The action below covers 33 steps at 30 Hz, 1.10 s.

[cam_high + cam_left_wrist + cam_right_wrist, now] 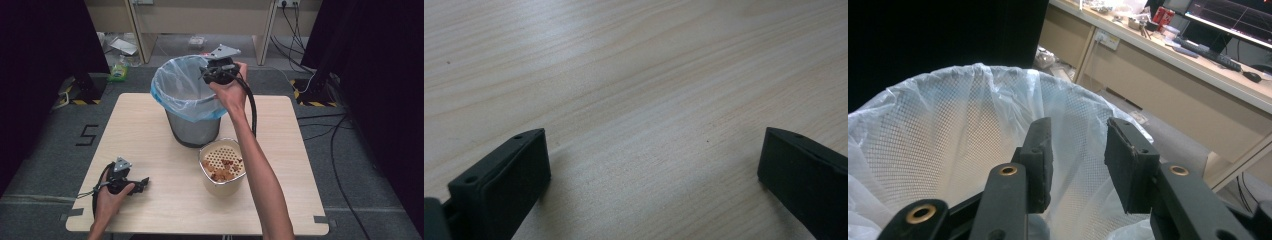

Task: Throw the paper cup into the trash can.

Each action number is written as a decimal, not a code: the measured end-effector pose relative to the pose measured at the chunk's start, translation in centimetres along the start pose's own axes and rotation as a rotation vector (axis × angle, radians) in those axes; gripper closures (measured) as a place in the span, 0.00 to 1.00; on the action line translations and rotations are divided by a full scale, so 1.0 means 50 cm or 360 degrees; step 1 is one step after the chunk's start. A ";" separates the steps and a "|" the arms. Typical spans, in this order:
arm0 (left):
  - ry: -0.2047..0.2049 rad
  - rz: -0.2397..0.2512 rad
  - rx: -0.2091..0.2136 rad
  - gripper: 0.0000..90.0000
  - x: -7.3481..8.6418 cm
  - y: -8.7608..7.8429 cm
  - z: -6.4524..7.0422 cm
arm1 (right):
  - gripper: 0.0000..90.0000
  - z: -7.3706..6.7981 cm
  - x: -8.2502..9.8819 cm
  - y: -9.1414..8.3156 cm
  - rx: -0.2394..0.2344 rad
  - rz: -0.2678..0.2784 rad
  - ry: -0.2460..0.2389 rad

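A metal mesh bin (192, 129) lined with a pale blue bag (175, 85) stands at the back middle of the wooden table (150, 125). My right gripper (206, 75) hangs over the bin's right rim, tilted into its mouth. In the right gripper view this gripper (1079, 131) is open with nothing between the jaws, and the bag (948, 130) lies below. A white perforated tub (220, 184) holding brown scraps (222, 167) sits just in front of the bin. My left gripper (144, 183) rests at the front left, open over bare wood (655, 133).
Black cables (340, 150) run over the floor to the right of the table. A light wooden desk (200, 20) stands behind it, with litter (120, 70) on the floor at the back left. Dark curtains (45, 40) hang on both sides.
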<state>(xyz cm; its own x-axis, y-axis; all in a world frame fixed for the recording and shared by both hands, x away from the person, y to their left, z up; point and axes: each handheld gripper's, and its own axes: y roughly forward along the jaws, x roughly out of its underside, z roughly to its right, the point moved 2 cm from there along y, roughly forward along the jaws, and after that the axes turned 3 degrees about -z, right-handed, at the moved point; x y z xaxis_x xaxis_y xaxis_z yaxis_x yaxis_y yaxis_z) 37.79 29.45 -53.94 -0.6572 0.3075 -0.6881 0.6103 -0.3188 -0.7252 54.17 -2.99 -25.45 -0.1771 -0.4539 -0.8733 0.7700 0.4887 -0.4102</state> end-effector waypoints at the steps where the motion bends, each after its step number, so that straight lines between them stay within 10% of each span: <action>1: 0.0000 0.0000 0.0000 0.00 0.000 0.000 0.000 | 0.68 0.003 0.000 -0.004 0.0006 -0.0001 -0.0003; 15: 0.0000 0.0000 0.0000 0.00 0.000 0.000 0.000 | 0.47 0.090 0.093 -0.092 0.0083 -0.0129 0.0155; 33: 0.0000 0.0000 0.0000 0.00 0.000 0.000 0.000 | 0.42 0.143 0.320 -0.176 0.0153 -0.0281 0.0316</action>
<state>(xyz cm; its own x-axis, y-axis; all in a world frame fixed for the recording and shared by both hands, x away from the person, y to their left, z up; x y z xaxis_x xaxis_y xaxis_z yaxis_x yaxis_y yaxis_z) 37.78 29.45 -53.95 -0.6573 0.3075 -0.6881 0.6102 -0.3188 -0.7253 48.95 -19.88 -33.91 -0.4228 -0.3664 -0.8289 0.7694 0.3381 -0.5419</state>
